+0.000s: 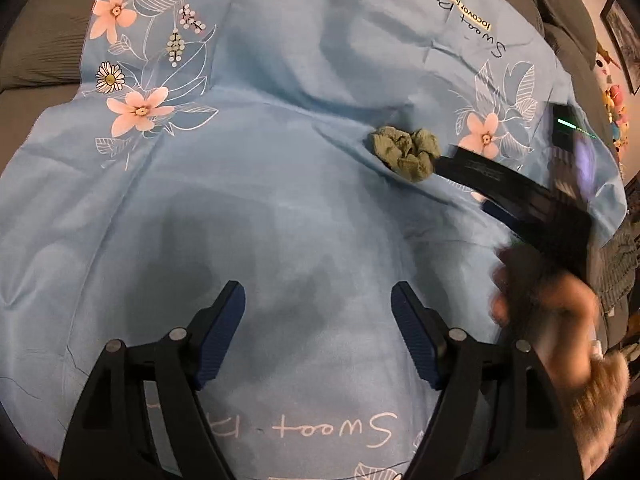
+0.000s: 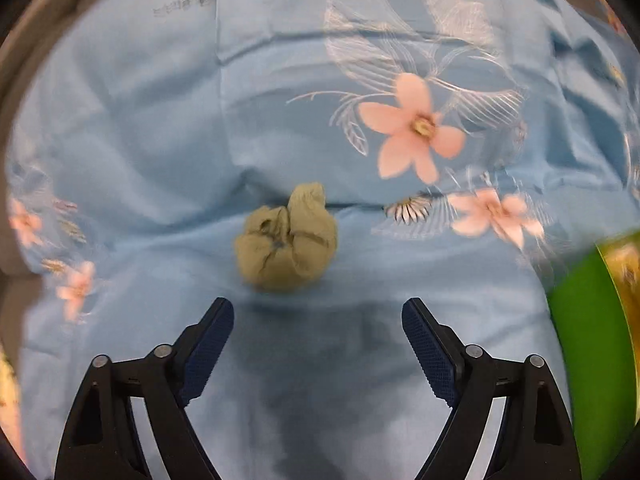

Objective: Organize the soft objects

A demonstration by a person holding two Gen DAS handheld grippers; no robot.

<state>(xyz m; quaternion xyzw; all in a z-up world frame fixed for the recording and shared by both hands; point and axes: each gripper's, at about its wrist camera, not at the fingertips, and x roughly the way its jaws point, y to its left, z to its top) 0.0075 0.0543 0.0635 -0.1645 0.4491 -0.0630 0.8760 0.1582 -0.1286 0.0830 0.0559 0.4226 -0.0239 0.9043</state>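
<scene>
A crumpled olive-green cloth bundle [image 1: 405, 153] lies on a light blue floral bedsheet [image 1: 248, 184]. It also shows in the right wrist view [image 2: 286, 240], just ahead of my right gripper [image 2: 318, 320], which is open and empty with the bundle beyond its fingertips. In the left wrist view the right gripper's black fingers [image 1: 484, 172] reach toward the bundle from the right, held by a hand [image 1: 556, 300]. My left gripper [image 1: 318, 304] is open and empty over bare sheet, well short of the bundle.
A green object [image 2: 592, 328] sits at the right edge of the right wrist view. Grey bedding [image 1: 44, 48] borders the sheet at the far left. Colourful plush toys [image 1: 618, 108] and framed pictures are on the far right wall.
</scene>
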